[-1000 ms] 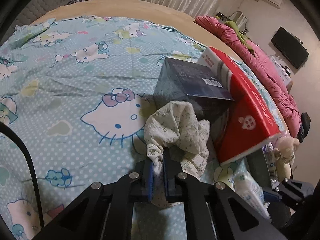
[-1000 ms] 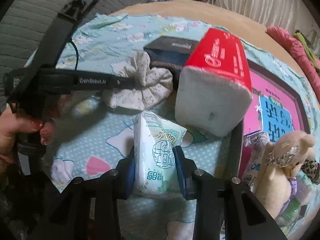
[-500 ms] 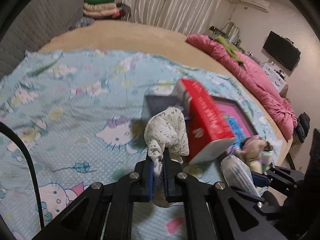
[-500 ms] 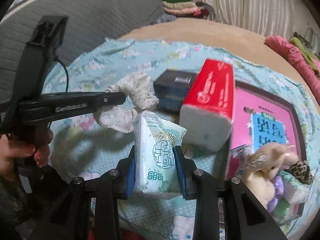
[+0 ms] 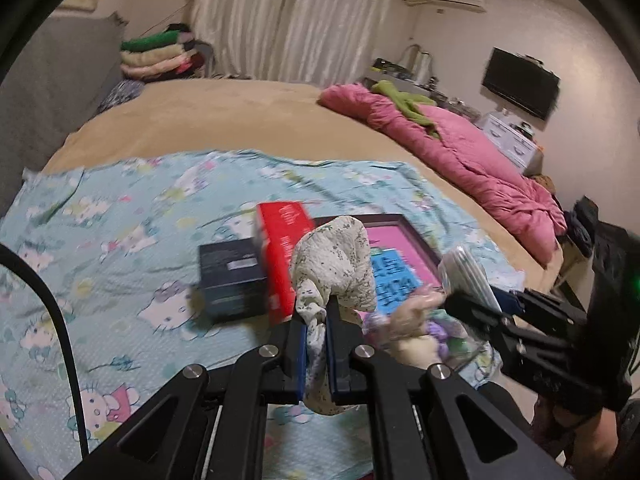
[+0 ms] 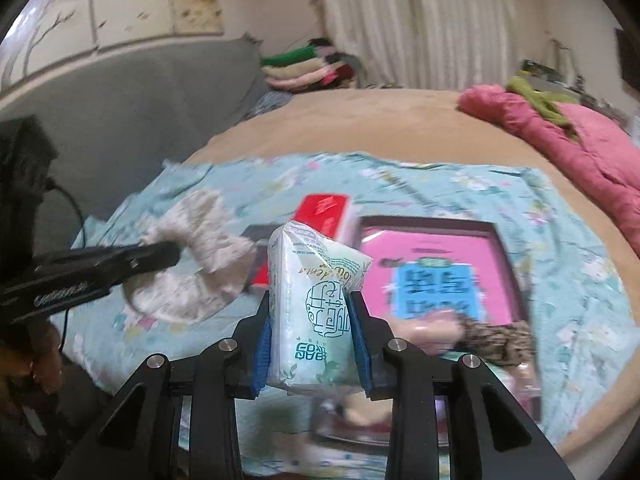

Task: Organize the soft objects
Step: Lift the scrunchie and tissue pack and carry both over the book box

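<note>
While both sit mid-frame above the blue cartoon sheet (image 5: 120,248), the left gripper (image 5: 317,344) pinches a floral scrunchie (image 5: 334,264) and the right gripper (image 6: 312,344) squeezes a tissue pack (image 6: 312,304), pink box (image 6: 436,256) just behind.

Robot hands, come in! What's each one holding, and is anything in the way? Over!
Left gripper shut on floral scrunchie. Right gripper shut on tissue pack. Both held above the blue sheet. Nothing blocking; red box and pink box sit below.
</note>
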`<state>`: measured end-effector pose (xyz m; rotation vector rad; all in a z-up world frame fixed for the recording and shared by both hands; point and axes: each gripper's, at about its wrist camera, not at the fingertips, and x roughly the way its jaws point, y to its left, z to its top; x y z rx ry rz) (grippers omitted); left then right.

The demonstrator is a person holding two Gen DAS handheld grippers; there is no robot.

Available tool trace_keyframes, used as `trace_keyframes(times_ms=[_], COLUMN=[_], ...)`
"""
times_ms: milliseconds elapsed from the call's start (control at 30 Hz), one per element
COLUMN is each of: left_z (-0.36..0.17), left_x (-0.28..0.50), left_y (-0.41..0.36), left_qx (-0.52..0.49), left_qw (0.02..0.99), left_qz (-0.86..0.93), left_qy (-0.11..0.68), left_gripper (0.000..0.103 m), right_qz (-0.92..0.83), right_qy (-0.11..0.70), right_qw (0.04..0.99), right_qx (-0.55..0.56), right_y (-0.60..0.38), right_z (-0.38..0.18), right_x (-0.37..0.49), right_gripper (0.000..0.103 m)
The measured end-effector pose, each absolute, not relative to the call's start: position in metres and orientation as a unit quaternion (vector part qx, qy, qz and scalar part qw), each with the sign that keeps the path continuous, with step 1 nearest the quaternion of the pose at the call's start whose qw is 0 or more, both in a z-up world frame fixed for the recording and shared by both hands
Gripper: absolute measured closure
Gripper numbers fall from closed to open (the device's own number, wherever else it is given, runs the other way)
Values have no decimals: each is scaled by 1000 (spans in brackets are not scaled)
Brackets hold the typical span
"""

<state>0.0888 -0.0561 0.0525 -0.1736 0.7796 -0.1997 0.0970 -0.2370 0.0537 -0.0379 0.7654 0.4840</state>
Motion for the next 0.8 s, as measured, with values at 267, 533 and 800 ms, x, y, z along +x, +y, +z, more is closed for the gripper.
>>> trace_keyframes(times_ms=[267, 533, 800], left_z=[70, 72, 65], left_x=[91, 96, 105], left_y=[-108, -142, -163], left_qx=[-49, -25, -19], left_qw=[917, 912, 907], left_qz=[-120, -135, -152], left_qy=[378, 385, 393], left_gripper=[95, 95, 95], right_qz=[194, 159, 141], right_qy=[342, 322, 317], right_qw=[919, 932, 935], right_qx=[19, 46, 70], right_y=[-294, -333, -355], right_z=[74, 83, 79], right_x=[98, 100, 102], right_gripper=[67, 67, 68])
